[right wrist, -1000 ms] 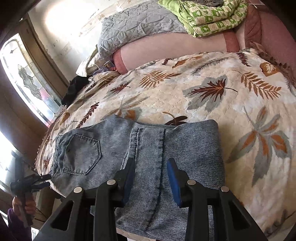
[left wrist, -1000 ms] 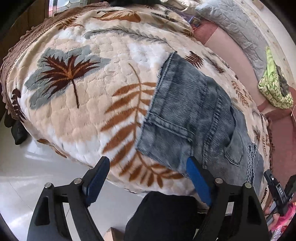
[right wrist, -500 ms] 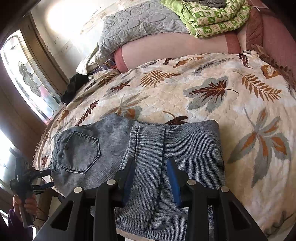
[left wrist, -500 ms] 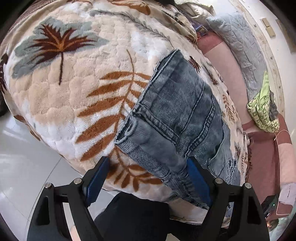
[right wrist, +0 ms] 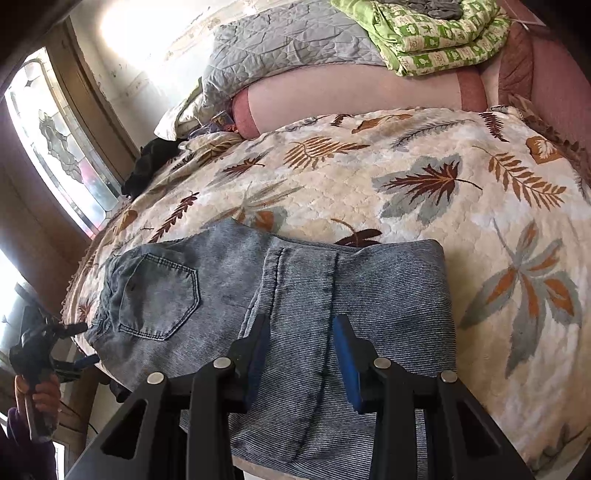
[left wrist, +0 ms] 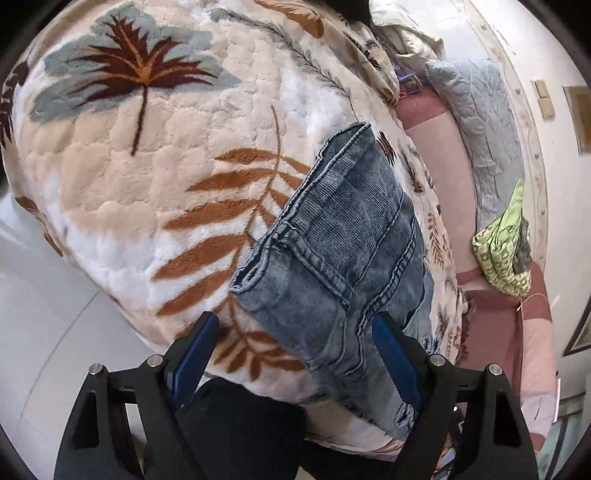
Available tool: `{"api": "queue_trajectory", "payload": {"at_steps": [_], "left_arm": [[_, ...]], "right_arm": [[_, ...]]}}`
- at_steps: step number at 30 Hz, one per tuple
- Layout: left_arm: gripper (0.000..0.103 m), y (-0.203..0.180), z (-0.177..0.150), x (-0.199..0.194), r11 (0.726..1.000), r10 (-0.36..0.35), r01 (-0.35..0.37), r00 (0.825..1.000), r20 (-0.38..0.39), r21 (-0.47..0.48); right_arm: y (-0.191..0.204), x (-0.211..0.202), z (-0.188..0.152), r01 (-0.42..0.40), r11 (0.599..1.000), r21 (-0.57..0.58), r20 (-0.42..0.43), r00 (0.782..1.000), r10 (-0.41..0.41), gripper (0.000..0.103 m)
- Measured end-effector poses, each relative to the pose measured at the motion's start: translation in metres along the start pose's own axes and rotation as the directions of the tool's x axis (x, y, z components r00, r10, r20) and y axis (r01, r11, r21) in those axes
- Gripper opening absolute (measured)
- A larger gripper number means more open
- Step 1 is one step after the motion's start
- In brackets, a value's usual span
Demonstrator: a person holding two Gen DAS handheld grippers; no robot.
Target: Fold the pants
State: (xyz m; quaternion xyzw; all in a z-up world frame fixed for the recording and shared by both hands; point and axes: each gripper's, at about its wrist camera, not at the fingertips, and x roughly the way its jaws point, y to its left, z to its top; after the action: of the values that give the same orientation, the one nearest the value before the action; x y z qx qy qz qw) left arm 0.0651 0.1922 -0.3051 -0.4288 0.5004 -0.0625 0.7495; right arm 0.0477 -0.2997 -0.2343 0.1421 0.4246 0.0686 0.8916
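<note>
Folded blue-grey jeans [right wrist: 229, 295] lie on a leaf-patterned blanket [right wrist: 406, 177] near the bed's front edge, back pocket up. In the left wrist view the jeans' waistband end [left wrist: 332, 266] reaches between the fingers of my left gripper [left wrist: 295, 343]. That gripper stands wide open, with its right pad [left wrist: 395, 350] close beside the denim. My right gripper [right wrist: 301, 350] hovers over the folded leg part, jaws partly apart, with flat fabric and a seam showing in the gap. In the right wrist view a hand holds the left gripper [right wrist: 70, 343] at the jeans' left end.
A grey quilted pillow [right wrist: 288, 48] and a folded green blanket [right wrist: 436, 33] lie at the head of the bed on a pink bolster [right wrist: 351, 96]. A black cloth [right wrist: 151, 166] sits near the window. White floor [left wrist: 40, 314] and a dark trouser leg [left wrist: 236, 424] are below the bed edge.
The left gripper has rolled and dropped closer to the bed edge, so the jeans' waistband end now lies between its fingers. The right gripper and the jeans have stayed put.
</note>
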Motion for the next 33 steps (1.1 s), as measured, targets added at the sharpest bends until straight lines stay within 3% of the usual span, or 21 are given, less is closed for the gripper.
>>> {"api": "queue_trajectory", "payload": {"at_steps": [7, 9, 13, 18, 25, 29, 33], "left_arm": [[0.084, -0.002, 0.01, 0.011, 0.999, -0.033, 0.034, 0.999, 0.033, -0.025], [0.075, -0.002, 0.014, 0.007, 1.0, -0.02, 0.02, 0.999, 0.044, -0.007], [0.073, -0.004, 0.014, 0.007, 1.0, -0.012, 0.012, 0.999, 0.051, -0.001], [0.056, -0.008, 0.014, 0.01, 1.0, 0.018, -0.019, 0.998, 0.062, 0.016], [0.039, -0.004, 0.008, 0.006, 0.994, 0.087, -0.093, 0.992, 0.09, 0.063], [0.023, -0.01, 0.007, 0.005, 0.987, 0.109, -0.12, 0.988, 0.111, 0.104], [0.017, -0.025, 0.004, -0.001, 0.976, 0.122, -0.145, 0.983, 0.139, 0.163]], "right_arm": [[-0.002, -0.001, 0.0, 0.0, 1.0, 0.003, 0.002, 1.0, 0.0, 0.039], [-0.001, 0.0, 0.0, 0.001, 1.0, -0.004, 0.001, 1.0, -0.001, 0.039], [0.0, 0.001, 0.0, 0.006, 1.0, -0.006, 0.002, 1.0, -0.006, 0.039], [-0.002, 0.001, 0.0, 0.012, 1.0, 0.0, 0.004, 1.0, -0.012, 0.039], [-0.003, 0.001, 0.001, 0.022, 1.0, 0.006, 0.002, 1.0, -0.022, 0.039], [-0.004, 0.0, 0.001, 0.026, 1.0, 0.011, 0.004, 1.0, -0.026, 0.039], [-0.009, -0.002, 0.002, 0.037, 0.999, 0.025, 0.013, 0.999, -0.037, 0.039]]}}
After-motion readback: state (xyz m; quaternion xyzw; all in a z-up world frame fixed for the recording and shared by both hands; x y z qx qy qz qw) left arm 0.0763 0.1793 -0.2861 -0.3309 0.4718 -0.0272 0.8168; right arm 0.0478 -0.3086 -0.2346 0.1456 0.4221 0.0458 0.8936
